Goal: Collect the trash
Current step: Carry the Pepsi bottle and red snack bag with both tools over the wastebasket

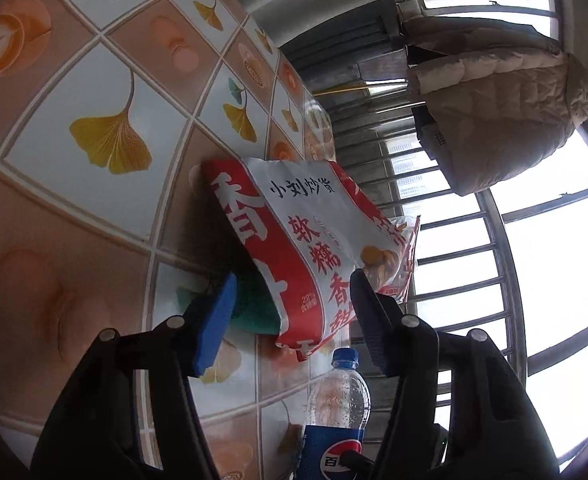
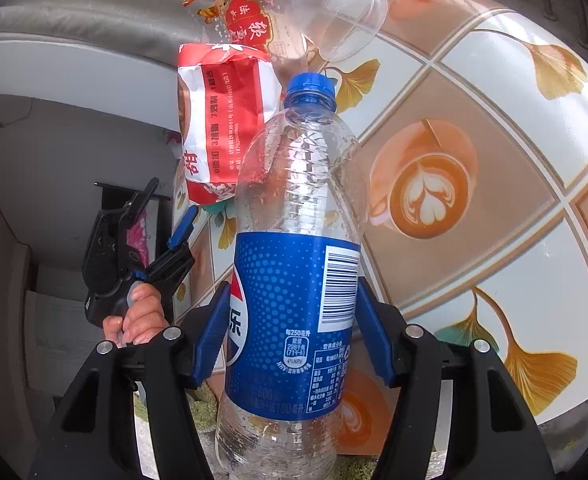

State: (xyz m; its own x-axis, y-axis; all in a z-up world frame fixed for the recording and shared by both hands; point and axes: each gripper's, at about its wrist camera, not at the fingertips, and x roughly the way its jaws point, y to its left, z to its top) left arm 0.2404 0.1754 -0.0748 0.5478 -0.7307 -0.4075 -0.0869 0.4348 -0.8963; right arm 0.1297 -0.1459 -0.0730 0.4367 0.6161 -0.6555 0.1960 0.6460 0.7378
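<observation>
Trash on the tiled tablecloth (image 2: 473,152): a clear Pepsi bottle (image 2: 294,280), a red-and-white snack bag (image 1: 313,248), a clear printed wrapper (image 2: 250,12) and a clear plastic cup (image 2: 341,12).

Right wrist view: the right gripper (image 2: 294,332) pinches the Pepsi bottle at its blue label, both blue pads pressed against the sides, blue cap pointing away from the camera. The snack bag sits just left of the bottle's neck. The wrapper and the cup on its side lie beyond it, near the far table edge. At the left, a hand (image 2: 138,316) grips the left gripper's handle, off the table edge and low beside the bag.

Left wrist view: the frame is rolled, with the table running up the left side. The left gripper (image 1: 290,316) has its jaws spread around the near end of the snack bag; the right finger lies against the bag's face, the left pad (image 1: 214,324) stands clear of it with a gap, so no pinch. The bottle's cap and shoulder show just below the bag. Only this view shows the barred window (image 1: 473,260) and a beige padded jacket (image 1: 501,120) hanging in front of it.

Open tabletop to the right of the bottle is bare. The bag's left side hangs close to the table edge.
</observation>
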